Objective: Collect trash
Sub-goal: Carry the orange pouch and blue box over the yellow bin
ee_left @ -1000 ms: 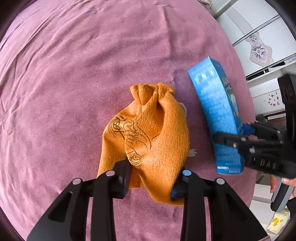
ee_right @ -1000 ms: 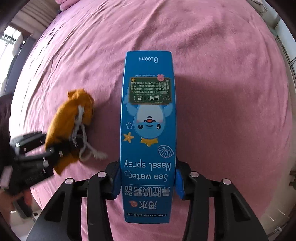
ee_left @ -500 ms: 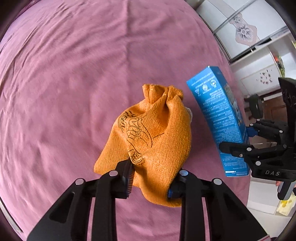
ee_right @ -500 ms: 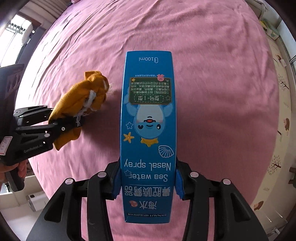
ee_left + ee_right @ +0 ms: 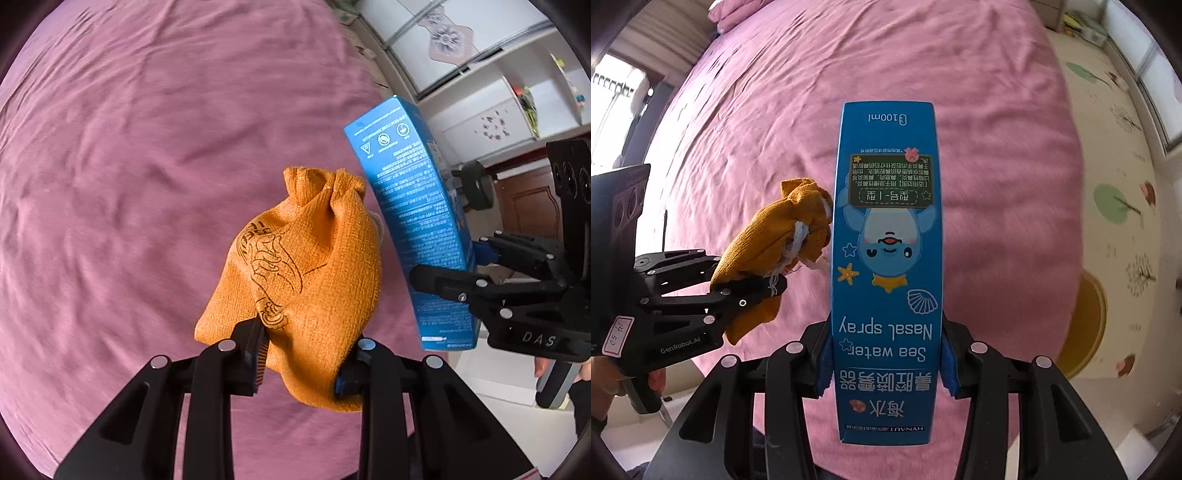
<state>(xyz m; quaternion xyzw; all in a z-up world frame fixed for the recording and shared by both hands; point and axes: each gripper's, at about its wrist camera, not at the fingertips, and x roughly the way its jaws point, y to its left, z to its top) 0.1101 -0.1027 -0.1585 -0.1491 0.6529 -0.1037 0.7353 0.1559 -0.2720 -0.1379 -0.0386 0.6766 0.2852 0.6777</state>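
My left gripper has its jaws clenched on the lower part of an orange drawstring pouch, pinching the cloth from both sides so the gathered neck points away from me and the loose body sags between the pads. My right gripper grasps a tall blue nasal spray box across its narrow sides near the bottom end, the blue pads flat against the card, which keeps the box straight along the fingers and not twisting. Both pieces of trash are off the bed, held side by side just apart, over the pink bedspread near its edge. Beyond the edge I see pale floor and white cabinets. No bin shows in either view, so I judge the carrying is under way with the drop still ahead.
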